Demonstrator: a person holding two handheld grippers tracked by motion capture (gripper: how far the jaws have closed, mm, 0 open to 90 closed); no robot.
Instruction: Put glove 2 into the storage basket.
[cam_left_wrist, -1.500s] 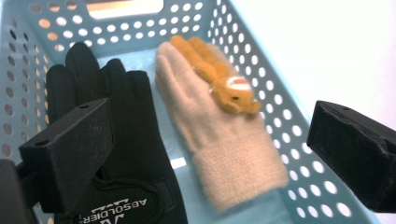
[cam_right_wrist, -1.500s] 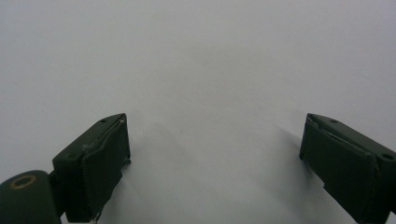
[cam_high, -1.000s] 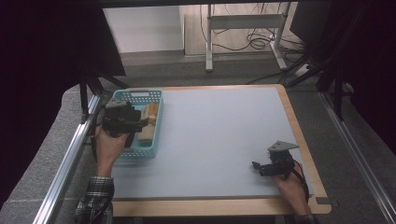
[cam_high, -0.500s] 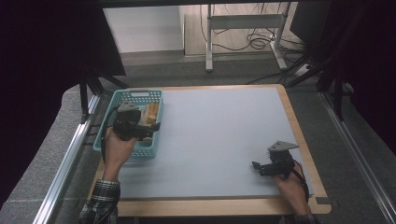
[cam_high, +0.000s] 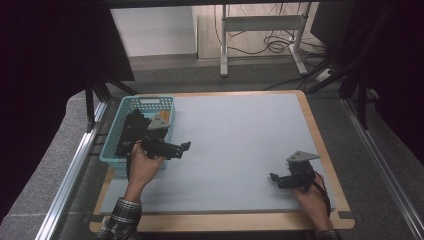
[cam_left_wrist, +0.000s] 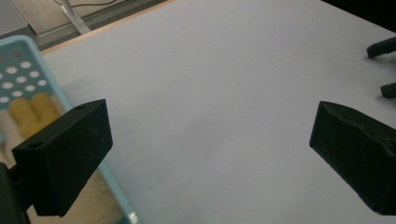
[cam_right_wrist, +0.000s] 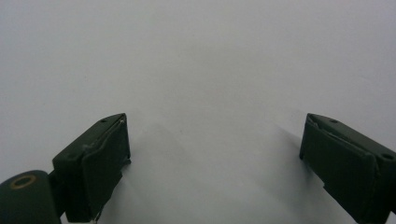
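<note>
One teal basket (cam_high: 114, 145) at the bench's left edge, holding yellowish rolls (cam_left_wrist: 28, 112); count unclear. Two tools: left tool (cam_high: 184, 146) just right of the basket rim above the bench, jaws spread, empty; right tool (cam_high: 276, 180) low near the front right corner, jaws spread, empty. Bench (cam_high: 240, 135): pale grey mat, wooden border. Beyond: grey floor, white desk frame (cam_high: 260, 22), cables.

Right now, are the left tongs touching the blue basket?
Cannot tell. In the left gripper view the open left tongs have one jaw overlapping the blue basket rim, but neither contact nor a gap shows plainly.
</note>
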